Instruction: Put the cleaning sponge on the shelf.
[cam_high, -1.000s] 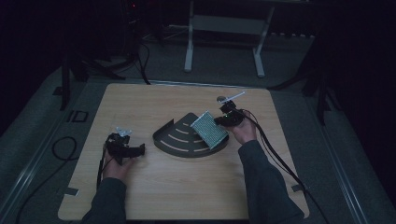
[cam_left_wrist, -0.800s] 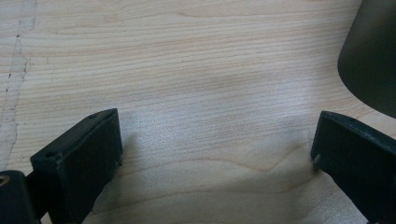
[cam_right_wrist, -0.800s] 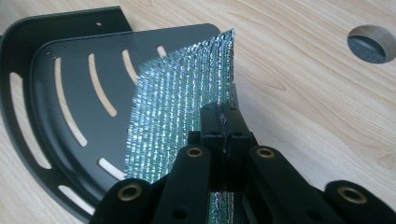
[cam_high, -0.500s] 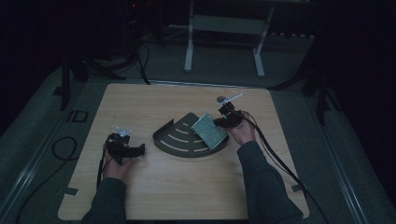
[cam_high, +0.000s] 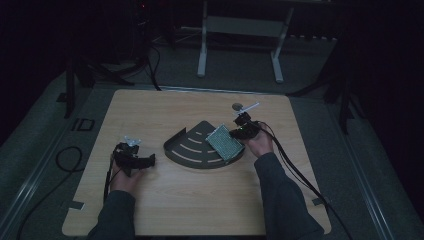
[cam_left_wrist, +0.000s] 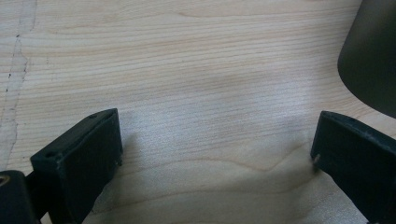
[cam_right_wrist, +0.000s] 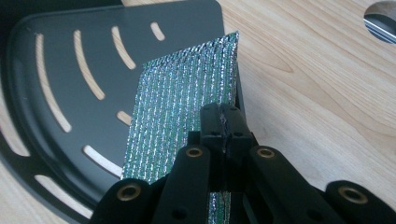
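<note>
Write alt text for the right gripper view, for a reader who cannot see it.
The right gripper, black jaws shut, pinches the edge of a shiny green-and-silver woven sponge cloth over a dark metal fan-shaped tray with curved slots. The tray lies on a light wooden table.

Spread fingers over bare wooden table

This looks like a lab or recording studio, though the room is dim. A lone wooden tabletop stands on grey carpet, with cables left and a metal stand at the far side.
</note>
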